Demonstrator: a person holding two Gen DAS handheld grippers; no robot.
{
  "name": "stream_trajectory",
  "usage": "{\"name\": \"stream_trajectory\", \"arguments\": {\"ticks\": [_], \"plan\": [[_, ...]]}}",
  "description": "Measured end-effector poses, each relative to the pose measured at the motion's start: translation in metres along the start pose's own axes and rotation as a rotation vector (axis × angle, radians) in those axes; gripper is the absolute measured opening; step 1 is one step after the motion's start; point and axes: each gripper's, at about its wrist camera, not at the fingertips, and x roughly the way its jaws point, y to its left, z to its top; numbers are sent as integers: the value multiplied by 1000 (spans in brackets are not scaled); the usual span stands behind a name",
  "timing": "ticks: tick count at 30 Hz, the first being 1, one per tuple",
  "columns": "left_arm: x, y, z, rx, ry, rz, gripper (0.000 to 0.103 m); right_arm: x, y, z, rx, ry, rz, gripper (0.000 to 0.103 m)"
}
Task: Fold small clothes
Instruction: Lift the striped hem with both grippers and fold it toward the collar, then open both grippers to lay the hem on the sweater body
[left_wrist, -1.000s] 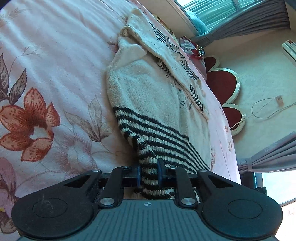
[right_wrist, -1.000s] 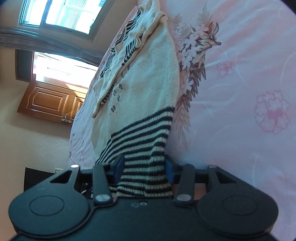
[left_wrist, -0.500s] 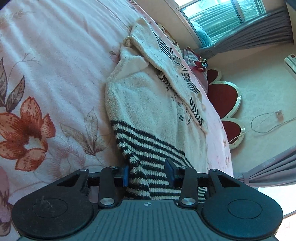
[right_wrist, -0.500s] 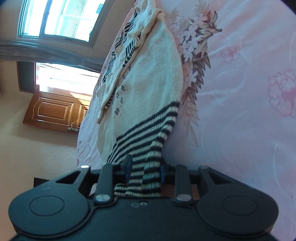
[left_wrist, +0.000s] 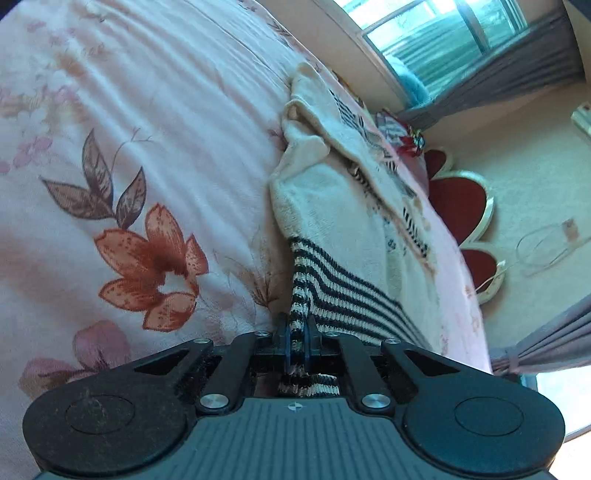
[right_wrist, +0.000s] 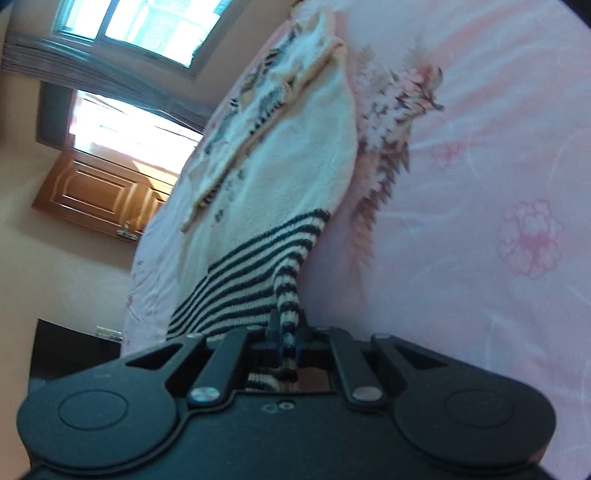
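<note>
A small cream knitted sweater (left_wrist: 325, 206) with a black-and-cream striped hem (left_wrist: 343, 291) lies along the pink floral bed sheet (left_wrist: 166, 122). In the left wrist view my left gripper (left_wrist: 296, 338) is shut on a pinched fold at one corner of the striped hem. The right wrist view shows the same sweater (right_wrist: 295, 173) stretching away from me. There my right gripper (right_wrist: 289, 338) is shut on a bunched fold at the other corner of the striped hem (right_wrist: 255, 280). The sweater's far end, with patterned sleeves, is folded over itself.
The bed edge runs beside the sweater, with beige floor (left_wrist: 532, 177) beyond it. A red petal-shaped mat (left_wrist: 458, 199) and a thin cable (left_wrist: 543, 251) lie on that floor. Grey curtains (left_wrist: 498, 85) hang by the window. A wooden door (right_wrist: 99, 192) stands past the bed.
Both grippers went from standing apart around the striped hem to shut on it. The left one briefly widened, shifted sideways along the hem, then pinched. The hem now bunches into narrow folds.
</note>
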Motion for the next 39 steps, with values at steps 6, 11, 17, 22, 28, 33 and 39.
{"name": "stream_trajectory", "arguments": {"ticks": [6,11,17,22,28,33,39], "plan": [[-7,2,7,-46,-48,-69,6,-15,13,7,2,-90,61,6],[-4,-17,48,-61,-112,-139,6,-23,45,41,-48,-171,108,6],[29,-67,130,8,-161,-158,6,-4,88,126,-85,-233,133,6],[90,-99,207,38,-155,-105,6,37,91,208,-22,-240,148,6],[179,-102,270,33,-105,20,6,114,55,291,107,-202,155,6],[225,-82,296,-51,-147,14,9,168,15,332,170,-238,106,30],[235,-86,302,55,-242,14,82,172,19,344,69,-302,144,47]]}}
